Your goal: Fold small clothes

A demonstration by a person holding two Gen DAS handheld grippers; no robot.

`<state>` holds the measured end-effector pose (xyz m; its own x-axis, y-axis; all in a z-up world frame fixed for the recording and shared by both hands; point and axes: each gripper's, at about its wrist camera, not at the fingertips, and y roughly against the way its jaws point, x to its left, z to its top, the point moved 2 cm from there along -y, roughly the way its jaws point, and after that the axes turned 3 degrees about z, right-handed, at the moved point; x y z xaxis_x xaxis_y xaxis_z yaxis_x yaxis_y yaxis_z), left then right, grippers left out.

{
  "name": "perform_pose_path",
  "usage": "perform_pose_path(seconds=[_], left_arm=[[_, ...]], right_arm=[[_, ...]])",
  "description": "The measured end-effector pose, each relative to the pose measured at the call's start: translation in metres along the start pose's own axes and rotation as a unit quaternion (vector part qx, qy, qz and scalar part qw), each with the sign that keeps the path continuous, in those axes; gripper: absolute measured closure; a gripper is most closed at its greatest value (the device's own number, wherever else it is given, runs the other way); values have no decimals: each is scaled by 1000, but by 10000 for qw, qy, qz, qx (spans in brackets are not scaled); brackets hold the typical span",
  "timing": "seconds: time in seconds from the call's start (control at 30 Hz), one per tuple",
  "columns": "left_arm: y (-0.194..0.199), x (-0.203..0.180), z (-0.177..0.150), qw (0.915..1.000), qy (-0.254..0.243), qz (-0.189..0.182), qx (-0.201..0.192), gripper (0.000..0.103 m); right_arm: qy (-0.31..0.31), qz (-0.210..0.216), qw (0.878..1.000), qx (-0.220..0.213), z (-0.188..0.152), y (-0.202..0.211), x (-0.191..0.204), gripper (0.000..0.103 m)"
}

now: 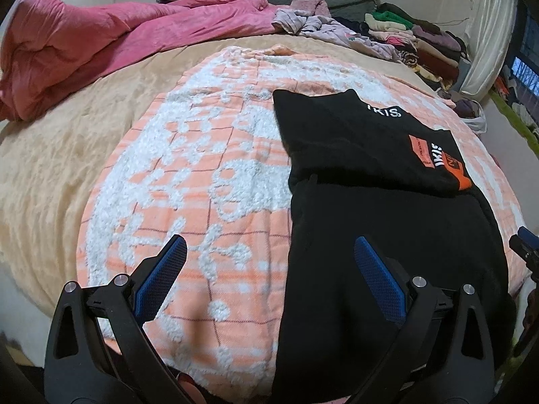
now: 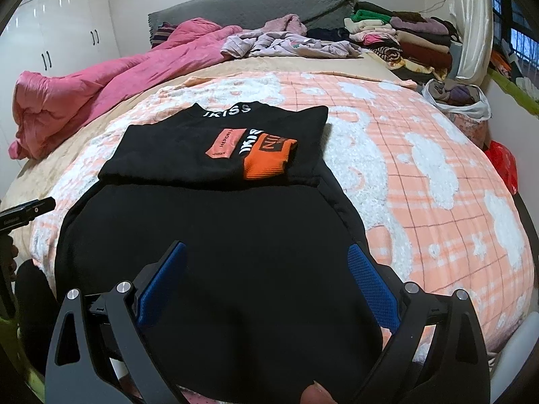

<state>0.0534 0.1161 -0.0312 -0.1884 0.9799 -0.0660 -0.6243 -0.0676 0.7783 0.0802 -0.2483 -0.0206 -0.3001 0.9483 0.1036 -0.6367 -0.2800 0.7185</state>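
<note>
The left gripper (image 1: 271,247) is spread wide and holds nothing. Its left finger hangs over the blanket (image 1: 202,175); its right finger hangs over the near left edge of the black top (image 1: 387,235). In the left wrist view the top runs from 1 o'clock down to 5 o'clock of this gripper, partly folded, sleeves laid across the chest.

The right gripper (image 2: 266,252) is also spread wide and empty. Both fingers hang over the near plain half of the top (image 2: 219,235), which fills the frame from 6 o'clock up to 12 o'clock. Whether the pads touch the cloth cannot be told.

Readable writing: white "IKISS" on the collar (image 2: 226,109); an orange patch (image 2: 225,146) reading "HERON", the rest too small; an orange cuff (image 2: 269,160) with dark letters "NU", the rest hidden.

A pink quilt (image 2: 101,91) lies at 10 o'clock; folded clothes (image 2: 404,40) are stacked at 1 o'clock.
</note>
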Motion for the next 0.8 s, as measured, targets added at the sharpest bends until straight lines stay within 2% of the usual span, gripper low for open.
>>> perform_pose_path(seconds=[0.4,0.6,0.73,0.8], left_arm=[[1,0,-29,9994,-128,-222,248,10],[3,-3,-48,9980,-156,-439,428,22],[3,-4,-61,9962,-122,-638,575,44],[3,-3,-65,9954,-84,-704,648,47]], right_arm=[[41,-66,10000,56,-13,7,-6,8],[34,-137,9998,166,-25,8,-12,8],[18,-195,9995,228,-33,10,-18,8],[3,-236,9994,255,-38,11,-22,8]])
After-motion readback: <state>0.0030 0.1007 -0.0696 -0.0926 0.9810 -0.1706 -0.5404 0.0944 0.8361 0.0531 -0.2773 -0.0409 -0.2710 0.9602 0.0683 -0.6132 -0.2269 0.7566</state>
